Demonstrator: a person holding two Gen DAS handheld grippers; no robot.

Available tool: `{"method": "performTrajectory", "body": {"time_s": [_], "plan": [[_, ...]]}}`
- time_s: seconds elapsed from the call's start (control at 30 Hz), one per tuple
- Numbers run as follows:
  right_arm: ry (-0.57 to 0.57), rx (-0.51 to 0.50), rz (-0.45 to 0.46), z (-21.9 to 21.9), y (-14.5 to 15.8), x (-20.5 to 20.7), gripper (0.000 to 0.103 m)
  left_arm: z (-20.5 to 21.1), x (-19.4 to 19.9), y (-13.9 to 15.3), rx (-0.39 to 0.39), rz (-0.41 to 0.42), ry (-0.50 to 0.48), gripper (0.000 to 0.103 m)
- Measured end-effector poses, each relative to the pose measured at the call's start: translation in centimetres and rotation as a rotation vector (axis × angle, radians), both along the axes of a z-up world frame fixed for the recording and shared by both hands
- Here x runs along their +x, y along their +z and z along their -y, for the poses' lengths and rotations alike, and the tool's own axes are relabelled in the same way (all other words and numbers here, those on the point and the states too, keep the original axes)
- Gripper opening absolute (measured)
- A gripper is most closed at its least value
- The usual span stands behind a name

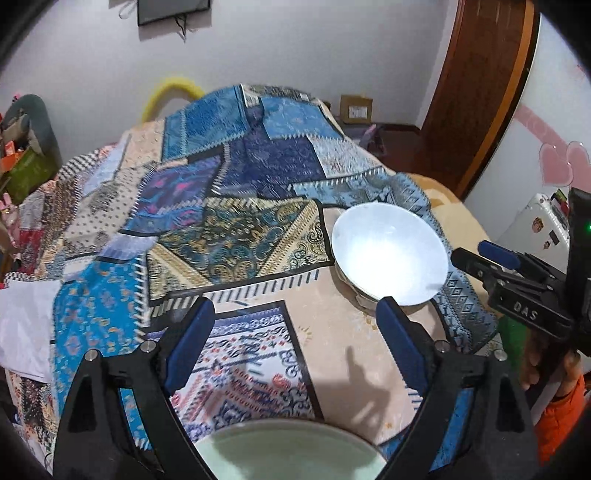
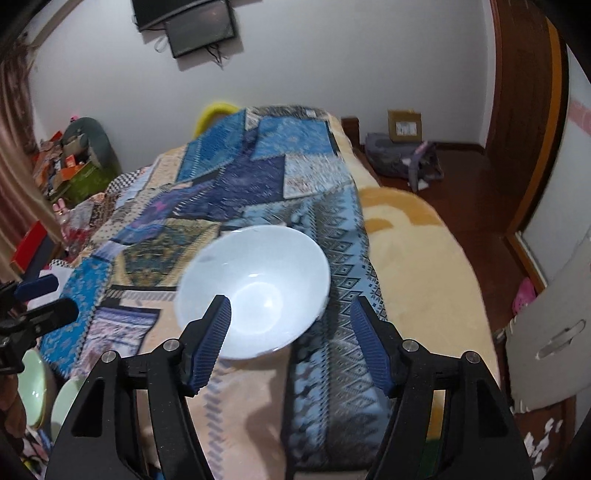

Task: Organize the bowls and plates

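A bed covered with a patchwork cloth [image 1: 229, 206] of blue, cream and gold patterned panels fills both views; a plush yellow-cream blanket [image 2: 417, 258] shows along the cloth's right-hand edge. Behind the bed stands a white wall with a dark flat screen [image 2: 195, 26] mounted high, and a brown wooden door [image 2: 524, 110] closes the room on the right above a dark wooden floor.

A round white ceramic bowl [image 2: 255, 288] serves as landmark. It rests mouth-up on the cloth near the border with the blanket, rim slightly tilted, its axis roughly upright; being round, it shows no long axis. In the left wrist view something pale lies under the bowl, too blurred to identify.

Far behind the bowl, a brown cardboard box [image 2: 404, 127] sits against the wall, with a grey bag [image 2: 395, 158] on the floor before it. Left of the bowl, beyond the bed, a heap of coloured boxes [image 2: 70, 166] crowds a corner. A yellow curved object [image 2: 216, 110] rises behind the bed's far end.

Nearer than the bowl and to its left, pale green glazed dishes [image 2: 37, 387] lie at the cloth's edge.

The left gripper [image 1: 295, 314] hovers with blue-padded fingers wide apart and empty, its right pad overlapping the bowl's near rim in view. The right gripper [image 2: 291, 314] has its fingers apart, the left one lying across the bowl's near rim in the picture; whether it touches cannot be told.
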State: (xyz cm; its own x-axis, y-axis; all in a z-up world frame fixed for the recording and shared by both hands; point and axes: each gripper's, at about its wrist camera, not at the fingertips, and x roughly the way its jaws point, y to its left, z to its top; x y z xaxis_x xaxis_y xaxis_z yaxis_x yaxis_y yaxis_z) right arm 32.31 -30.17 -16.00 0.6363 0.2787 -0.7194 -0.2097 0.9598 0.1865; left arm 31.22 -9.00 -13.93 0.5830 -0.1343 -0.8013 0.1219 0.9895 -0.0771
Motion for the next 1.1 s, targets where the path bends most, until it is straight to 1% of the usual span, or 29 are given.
{"method": "performTrajectory", "body": {"time_s": [0.1,0.13,0.2,0.23,0.4,0.47,0.53,0.63,0.67,0.77,0.83,0.87,0.93,0.97,1.0,1.03,1.07,1.1], "plan": [[-0.002,0.000,-0.035,0.3,-1.3,1.5,0.043,0.5,1.6,-1.5,-0.009,-0.033,-0.009,0.090],[-0.001,0.005,-0.046,0.4,-1.7,2.1,0.042,0.6,2.0,-1.9,-0.013,-0.042,-0.011,0.090],[0.003,0.018,-0.072,0.6,-2.5,3.1,0.034,0.8,2.9,-2.9,-0.030,-0.065,-0.015,0.090],[0.007,0.024,-0.082,0.6,-2.8,3.6,0.032,0.9,3.3,-3.2,-0.038,-0.072,-0.016,0.090],[0.030,0.035,-0.111,0.7,-3.9,5.1,0.019,1.5,5.1,-4.5,-0.060,-0.097,-0.022,0.089],[0.048,0.043,-0.130,0.5,-4.4,5.5,0.012,1.8,5.7,-5.0,-0.066,-0.110,-0.025,0.087],[0.062,0.041,-0.134,0.2,-4.7,5.6,0.012,2.3,6.4,-5.5,-0.059,-0.126,-0.029,0.079],[0.091,0.026,-0.115,-0.3,-4.6,5.3,0.012,2.8,7.4,-6.4,-0.052,-0.150,-0.033,0.073],[0.102,0.029,-0.116,-0.4,-4.6,5.2,0.013,2.8,7.6,-6.7,-0.055,-0.159,-0.031,0.072],[0.143,0.024,-0.116,-1.2,-4.6,5.1,0.013,2.7,8.2,-7.7,-0.067,-0.199,-0.021,0.064],[0.165,0.024,-0.117,-1.6,-4.7,4.8,0.013,2.7,8.6,-8.6,-0.078,-0.238,-0.021,0.057],[0.174,0.026,-0.119,-1.7,-4.7,4.7,0.013,2.7,8.7,-9.0,-0.089,-0.254,-0.025,0.055],[0.184,0.029,-0.122,-2.0,-4.8,4.6,0.013,2.6,8.6,-9.7,-0.109,-0.284,-0.031,0.039],[0.188,0.029,-0.123,-2.1,-4.8,4.6,0.013,2.6,8.6,-9.9,-0.100,-0.283,-0.032,0.038],[0.189,0.032,-0.124,-2.2,-4.8,4.6,0.013,2.8,8.4,-9.9,-0.090,-0.272,-0.040,0.032],[0.191,0.036,-0.125,-2.3,-4.8,4.6,0.013,3.0,8.4,-9.8,-0.092,-0.273,-0.055,0.022],[0.195,0.039,-0.125,-2.5,-4.7,4.5,0.013,3.2,8.2,-9.8,-0.099,-0.281,-0.072,0.021],[0.196,0.036,-0.125,-2.6,-4.7,4.5,0.013,3.3,8.0,-9.7,-0.087,-0.278,-0.062,0.021]]}}
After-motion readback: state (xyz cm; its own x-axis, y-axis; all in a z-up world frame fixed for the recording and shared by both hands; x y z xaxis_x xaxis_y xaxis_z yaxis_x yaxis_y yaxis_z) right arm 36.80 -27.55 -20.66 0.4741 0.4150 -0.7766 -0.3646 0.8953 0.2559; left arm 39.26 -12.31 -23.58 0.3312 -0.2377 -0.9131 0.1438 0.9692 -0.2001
